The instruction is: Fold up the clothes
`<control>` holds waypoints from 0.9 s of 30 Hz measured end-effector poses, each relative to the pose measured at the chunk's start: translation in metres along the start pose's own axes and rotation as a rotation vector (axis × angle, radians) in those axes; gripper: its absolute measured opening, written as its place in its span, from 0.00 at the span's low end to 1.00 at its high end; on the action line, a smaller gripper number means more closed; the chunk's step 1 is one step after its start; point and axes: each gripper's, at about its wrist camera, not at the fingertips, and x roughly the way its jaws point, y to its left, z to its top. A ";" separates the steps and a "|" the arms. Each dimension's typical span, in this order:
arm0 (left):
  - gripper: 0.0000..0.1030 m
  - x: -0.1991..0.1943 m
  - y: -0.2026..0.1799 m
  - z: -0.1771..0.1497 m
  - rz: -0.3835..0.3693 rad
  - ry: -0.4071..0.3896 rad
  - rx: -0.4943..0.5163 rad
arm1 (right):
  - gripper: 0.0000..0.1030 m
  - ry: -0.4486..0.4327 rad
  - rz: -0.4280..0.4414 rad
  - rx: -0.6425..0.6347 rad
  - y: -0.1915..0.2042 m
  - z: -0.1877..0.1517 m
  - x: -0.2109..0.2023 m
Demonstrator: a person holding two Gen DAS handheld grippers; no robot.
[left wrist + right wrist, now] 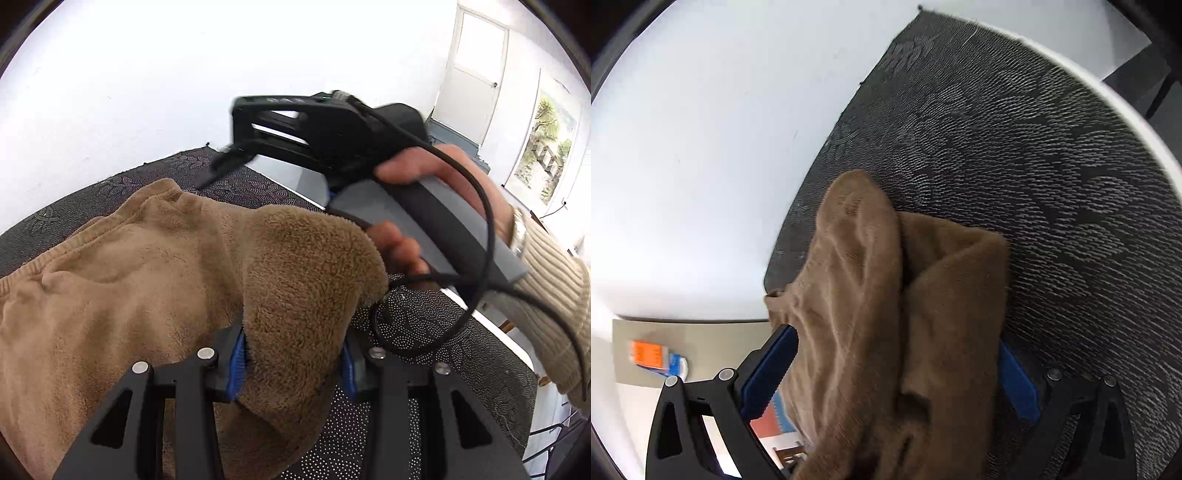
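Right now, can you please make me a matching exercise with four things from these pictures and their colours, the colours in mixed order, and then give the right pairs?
Things:
1. garment
2. mat
3. claw pads
4. sleeve

Colours:
A. blue
B. cream
C. brown
D. black with pale dots

Pairs: 1-C, 2-D, 3-A, 4-B
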 end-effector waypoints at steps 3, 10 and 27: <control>0.44 0.003 0.000 -0.001 -0.007 0.002 0.004 | 0.95 -0.018 -0.045 -0.046 0.006 0.002 0.003; 0.44 0.006 -0.001 -0.009 -0.007 -0.005 0.005 | 0.28 -0.029 -0.206 -0.156 0.011 -0.006 0.002; 0.44 -0.080 0.024 -0.015 0.063 -0.237 -0.132 | 0.24 -0.130 -0.041 -0.302 0.123 -0.037 -0.035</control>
